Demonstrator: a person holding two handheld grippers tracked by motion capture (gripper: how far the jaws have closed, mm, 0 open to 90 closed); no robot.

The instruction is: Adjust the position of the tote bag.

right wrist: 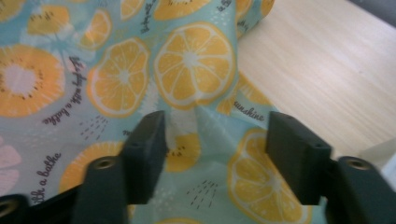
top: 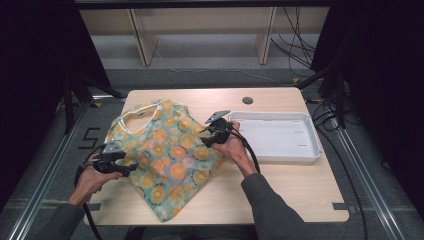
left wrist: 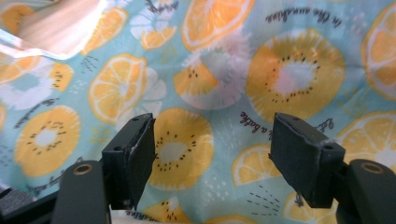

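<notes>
Your left gripper (top: 121,166) sits at the nine o'clock edge of the fruit-print garment (top: 167,157), which lies spread flat on the left half of the table (top: 295,192), its long axis running from the white-trimmed neckline (top: 140,111) at about eleven o'clock down to the hem at six o'clock. In the left gripper view your fingers (left wrist: 133,156) stand wide apart and hold nothing; the orange-and-kiwi cloth lies straight ahead of them at twelve o'clock and spans the whole gap, with a bare patch of table showing at ten o'clock through the neck opening.

Your right gripper (top: 210,135) sits at the garment's three o'clock edge, just short of the white tray (top: 310,150), which rests on the right half of the table, close to the cloth. In the right gripper view those fingers (right wrist: 149,149) are also wide and empty, with a small raised ridge of cloth between them; the garment's edge runs off toward one o'clock and bare wood lies to the right of it.

Both grippers look equally close to the cloth, one on each long side. Your next move likely turns on this: each side edge lies directly under and ahead of its own fingers, so a short dip forward should pinch it.
</notes>
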